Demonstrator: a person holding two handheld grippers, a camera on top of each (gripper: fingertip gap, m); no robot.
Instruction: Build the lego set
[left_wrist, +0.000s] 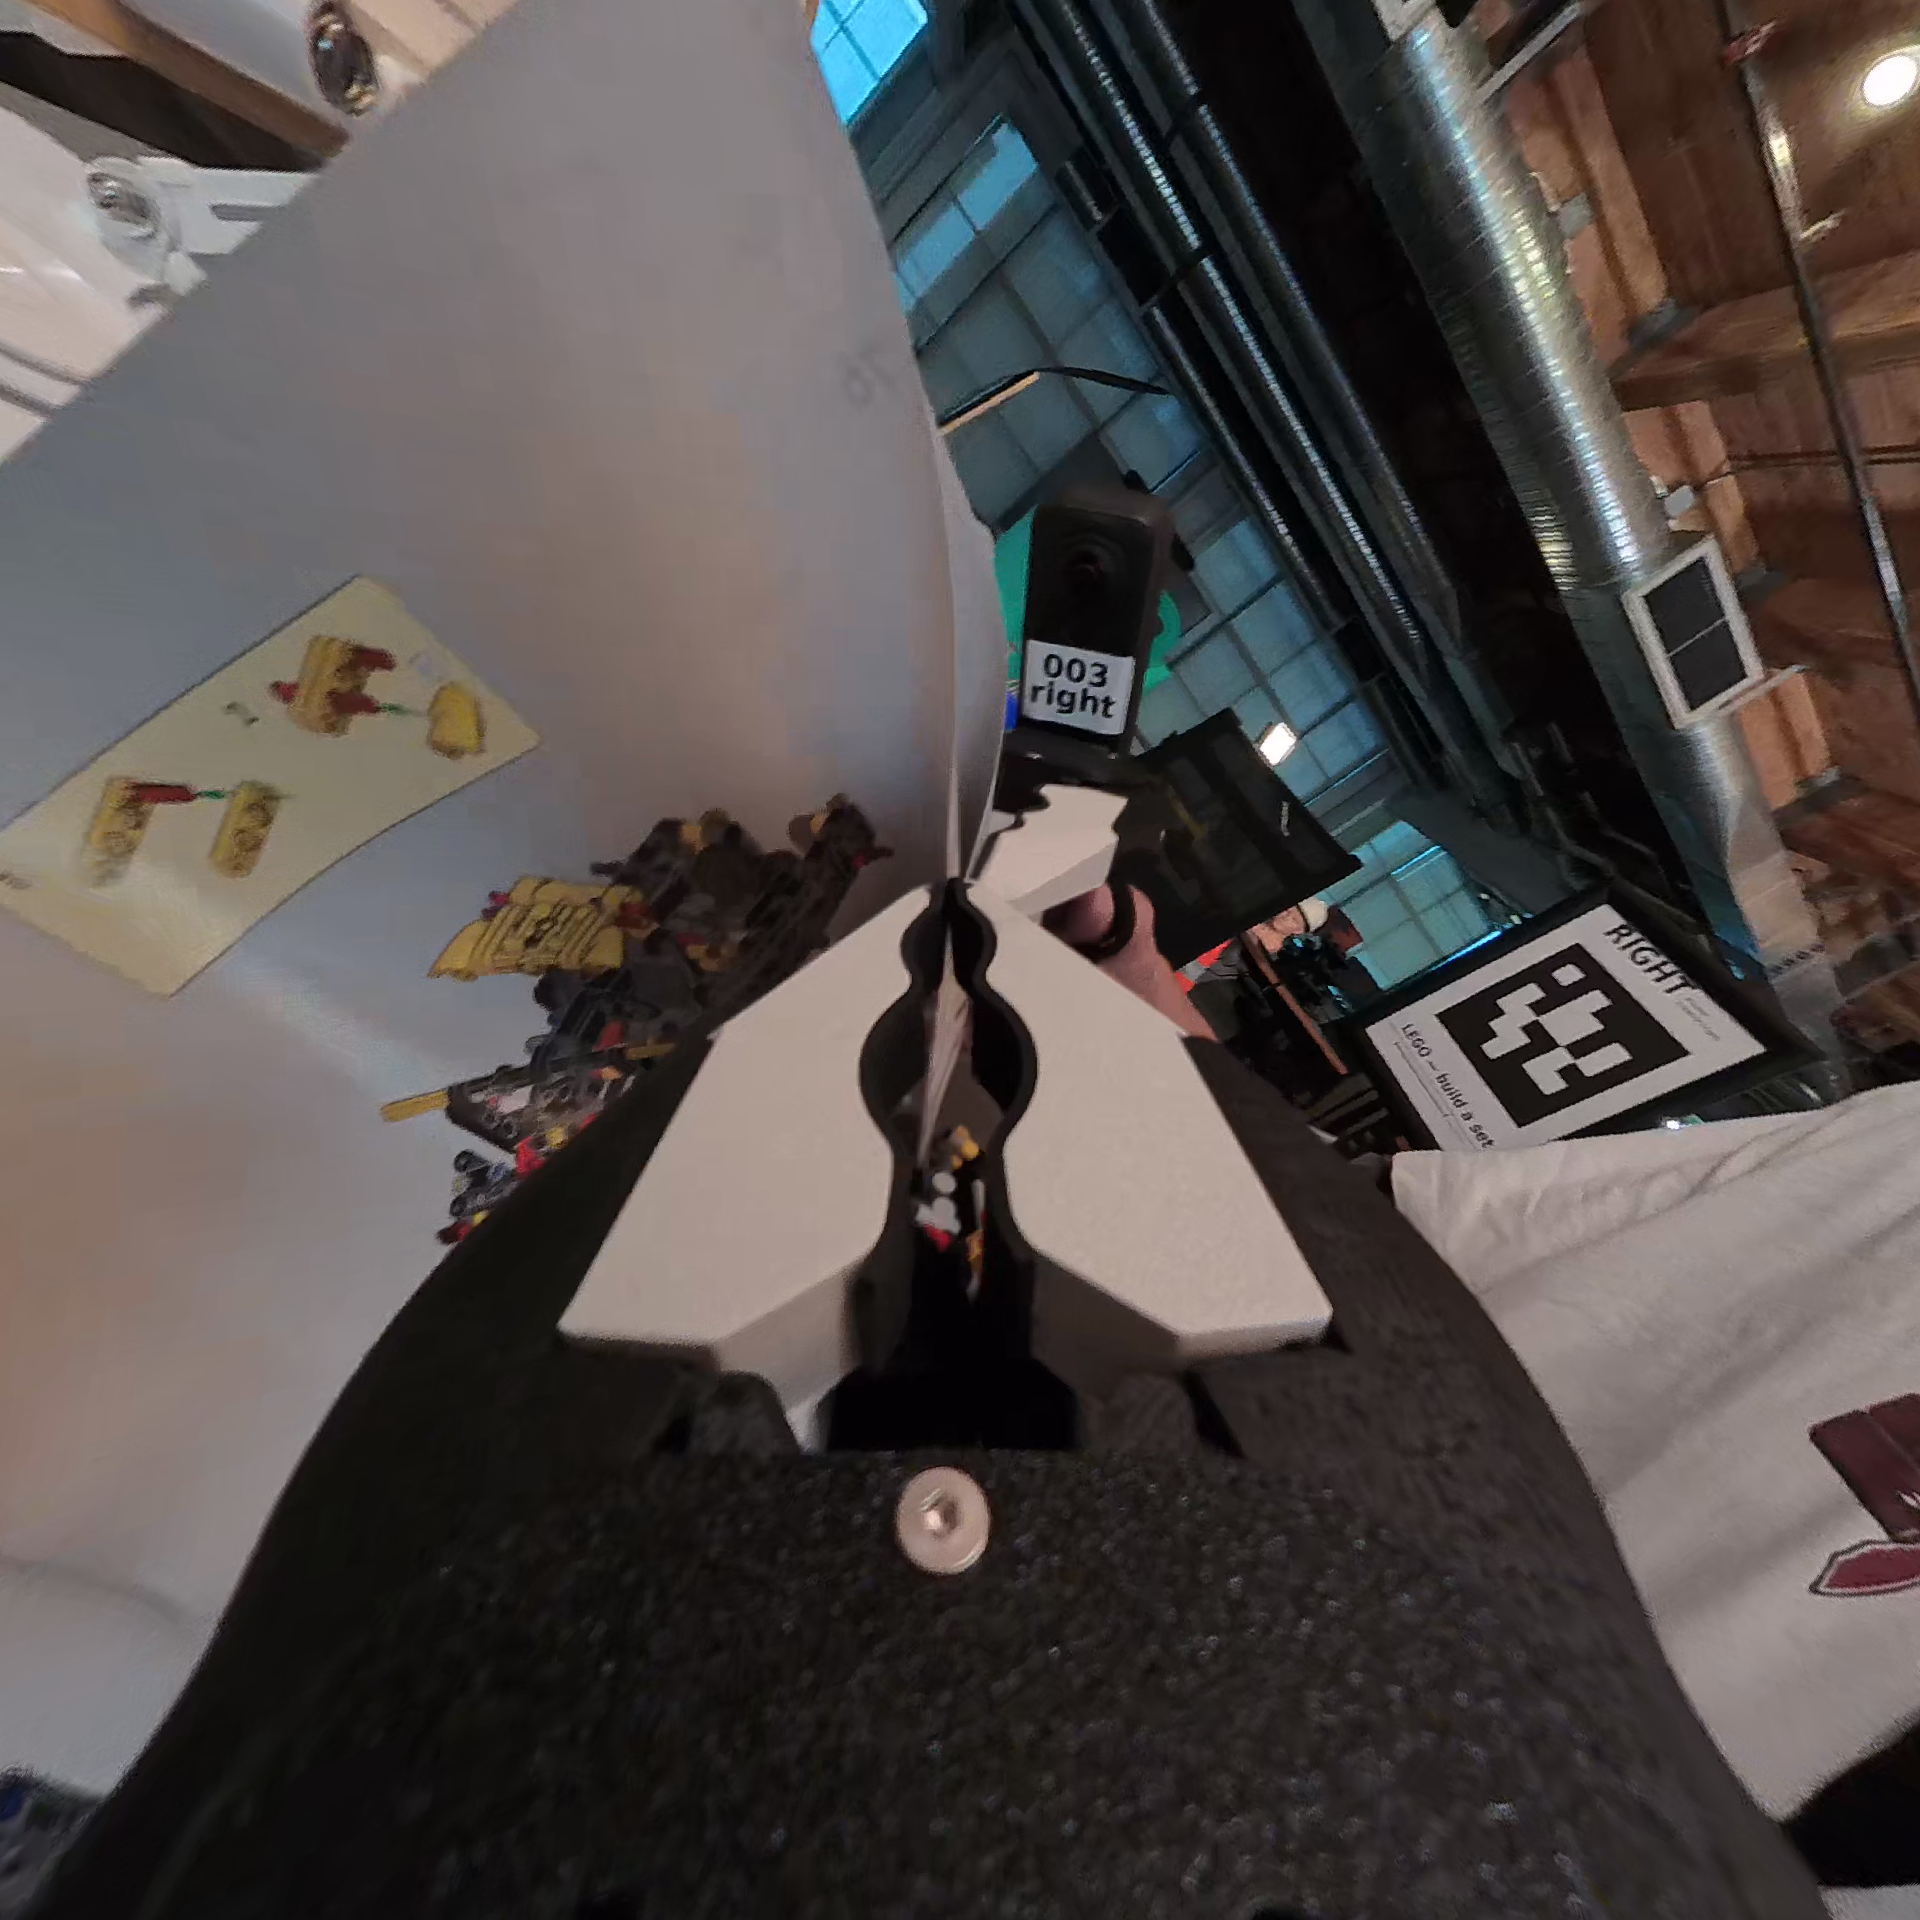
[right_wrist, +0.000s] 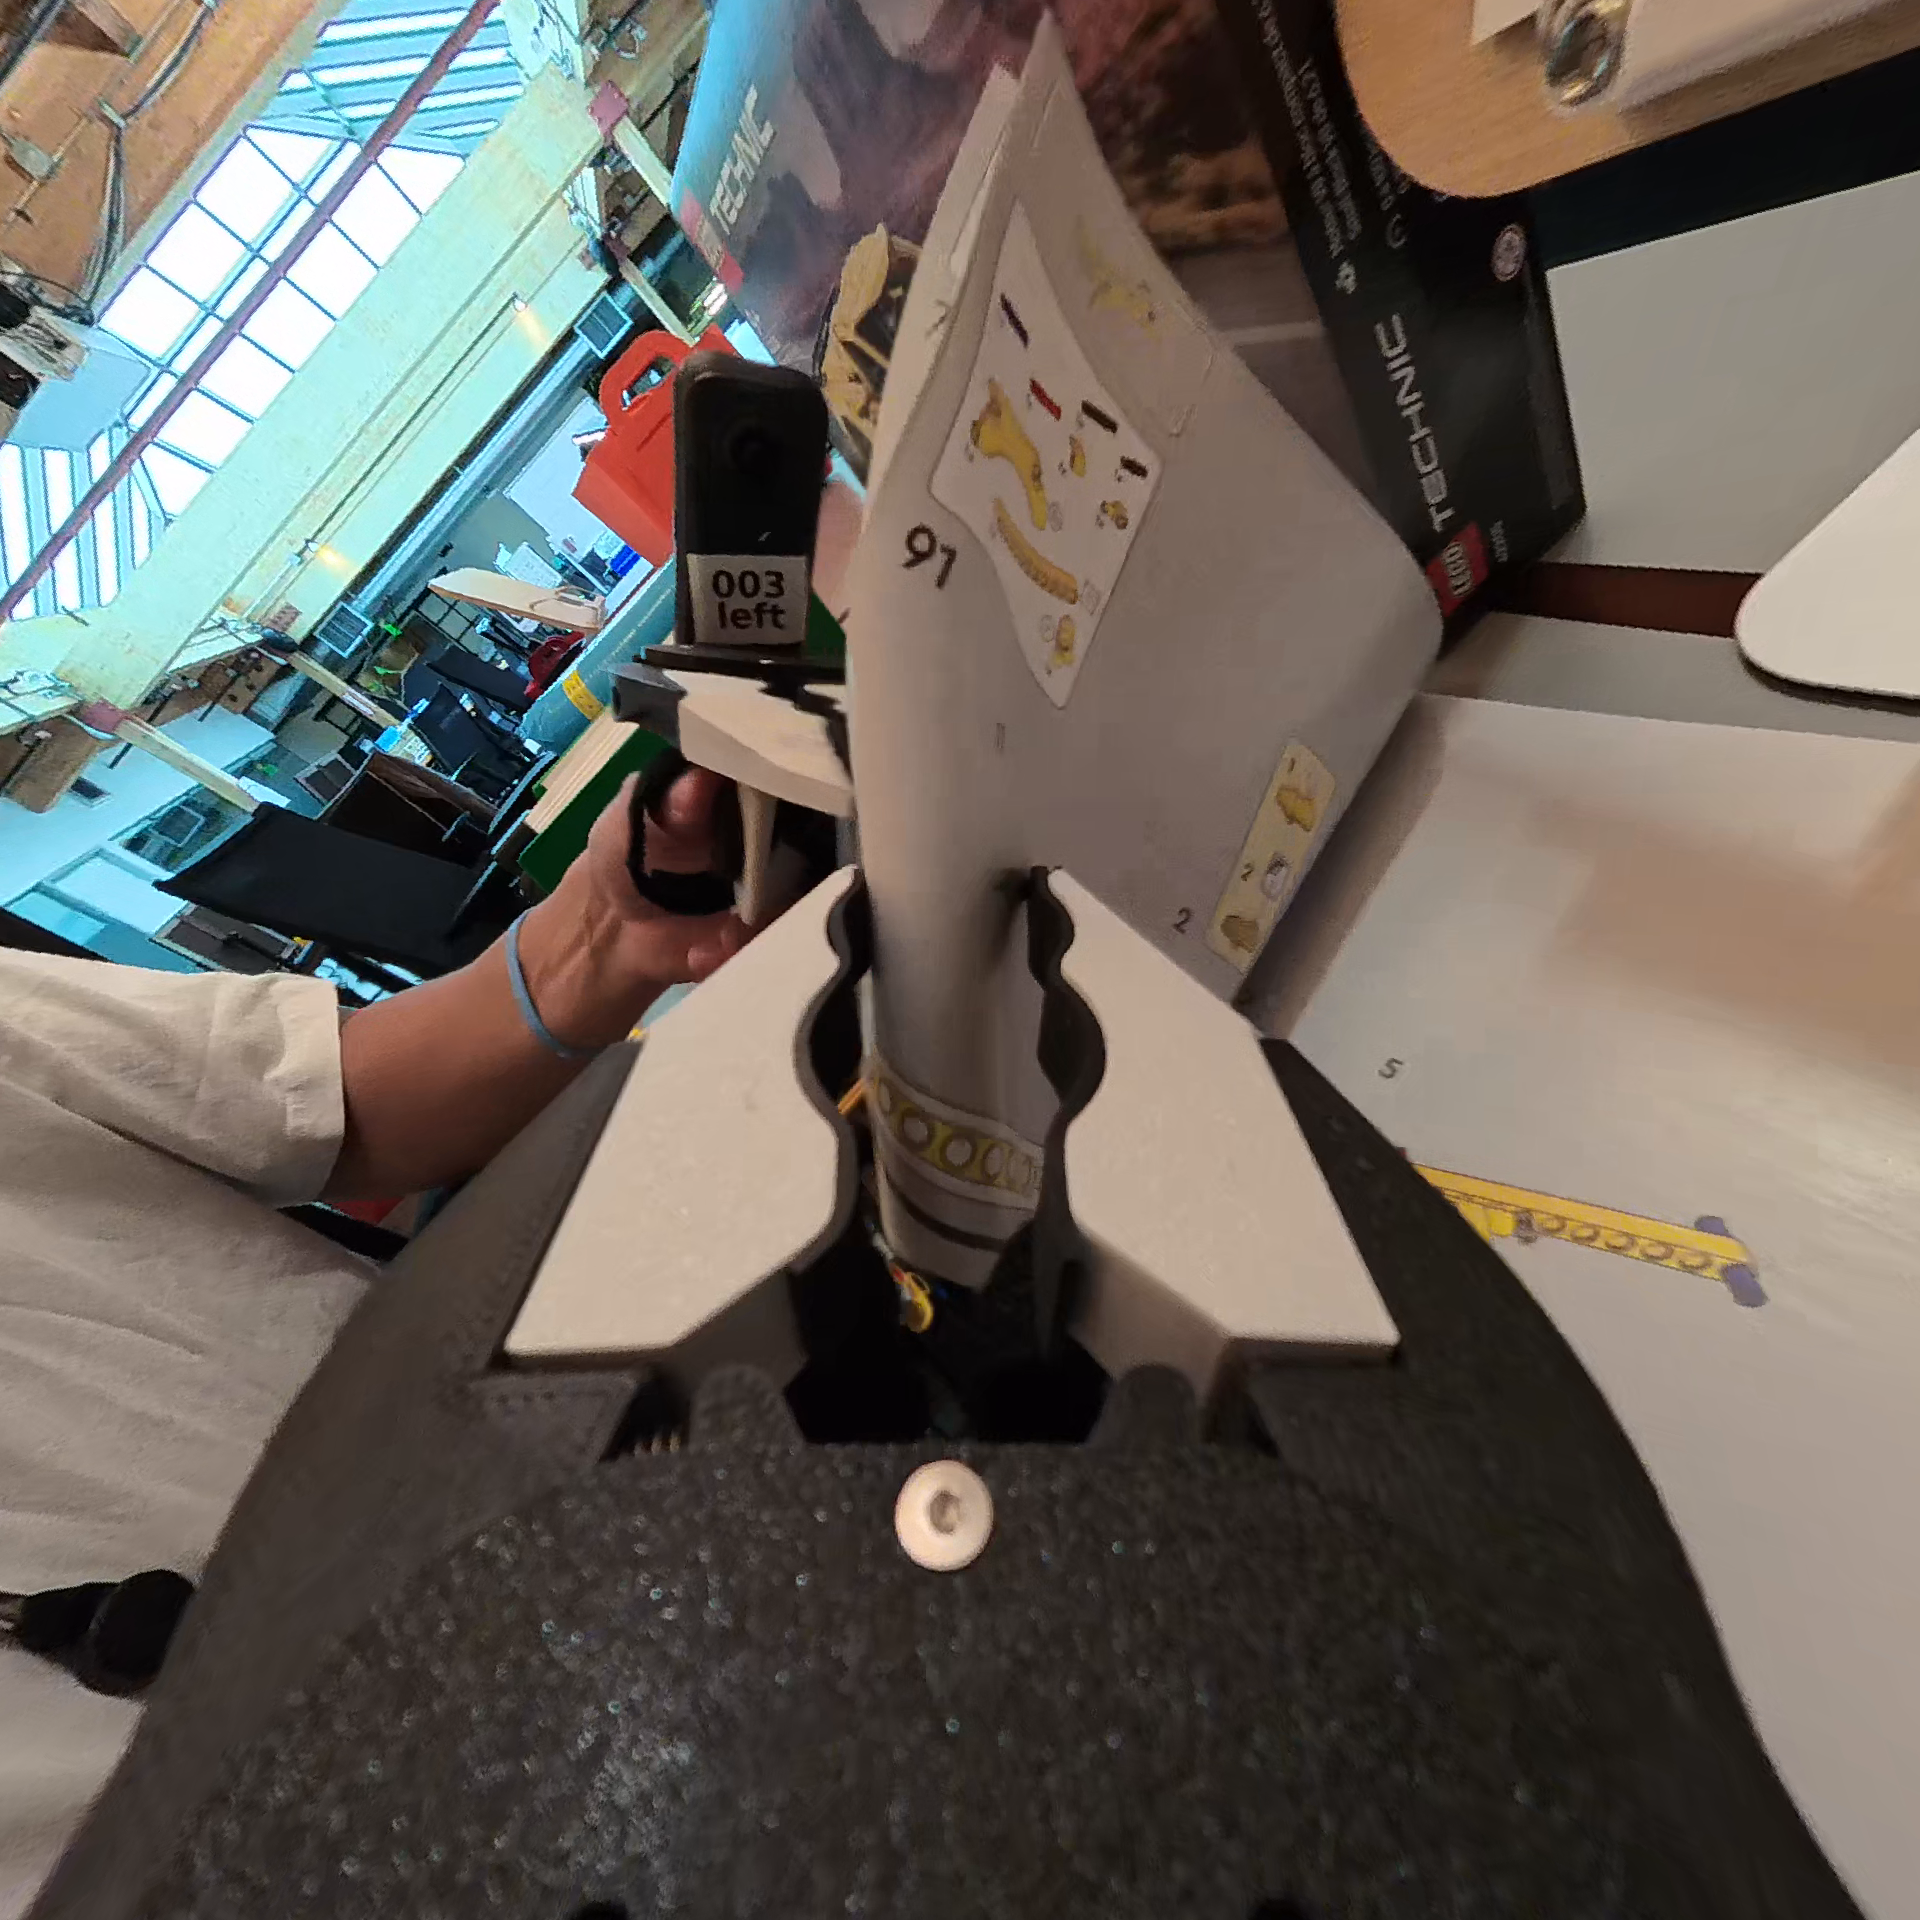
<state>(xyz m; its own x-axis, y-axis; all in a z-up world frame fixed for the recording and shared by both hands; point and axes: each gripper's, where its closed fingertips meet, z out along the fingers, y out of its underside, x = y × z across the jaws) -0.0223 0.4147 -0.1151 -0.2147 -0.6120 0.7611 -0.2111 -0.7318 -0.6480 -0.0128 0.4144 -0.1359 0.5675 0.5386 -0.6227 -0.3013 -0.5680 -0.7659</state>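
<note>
Both claws, left claw (left_wrist: 951, 904) and right claw (right_wrist: 951, 894), pinch one instruction-booklet page (right_wrist: 1091, 665); pulling apart risks tearing it.

Instruction page (left_wrist: 520, 416) hides most of the tabletop in left wrist view, its printed diagrams motion-blurred; box (right_wrist: 1434, 395) cut off by the frame's top edge in right wrist view.

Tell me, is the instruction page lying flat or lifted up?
Lifted. The page stands curved on edge, pinched by the left gripper and the right gripper, both shut on it.
</note>
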